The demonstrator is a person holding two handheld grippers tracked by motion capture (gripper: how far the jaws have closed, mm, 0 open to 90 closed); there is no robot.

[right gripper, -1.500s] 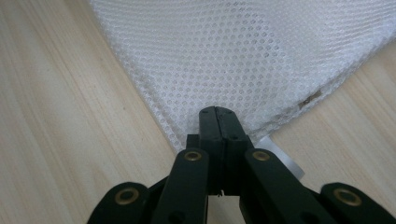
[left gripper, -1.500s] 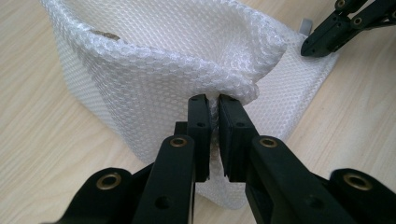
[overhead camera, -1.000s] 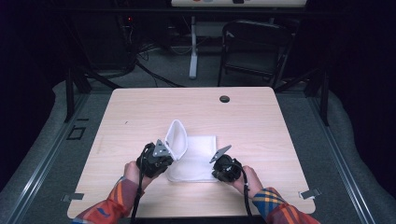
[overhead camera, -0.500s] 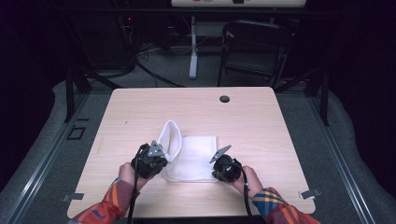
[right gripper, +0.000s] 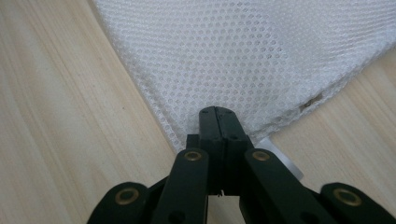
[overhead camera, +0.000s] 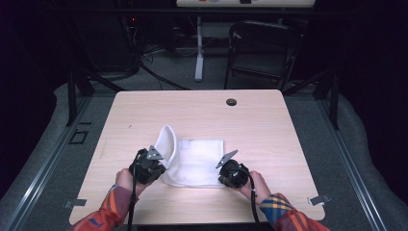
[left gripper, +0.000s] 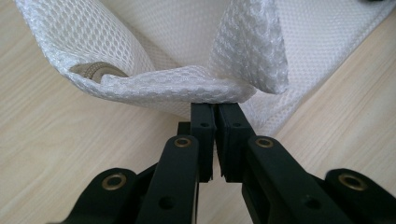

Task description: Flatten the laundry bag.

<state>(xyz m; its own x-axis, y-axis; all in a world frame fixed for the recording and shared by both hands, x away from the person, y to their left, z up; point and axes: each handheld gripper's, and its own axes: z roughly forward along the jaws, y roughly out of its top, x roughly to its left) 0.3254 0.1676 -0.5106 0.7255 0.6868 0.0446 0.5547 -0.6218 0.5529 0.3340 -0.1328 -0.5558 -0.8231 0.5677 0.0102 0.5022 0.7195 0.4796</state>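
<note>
Your left claw is clamped on the near left edge of the mesh bag; its jaws stand almost together with a folded strip of mesh pinched at their tips. Just past those tips the edge curls up and over into a loose flap, and to their left a tan cord end sits tucked inside the fold. Your right claw is closed tight on the bag's near right corner, the mesh spreading flat on the table ahead of the tips and to both sides. In the high view the bag lies between your two claws, flat at the right one and lifted into a standing curl beside the left one.
</note>
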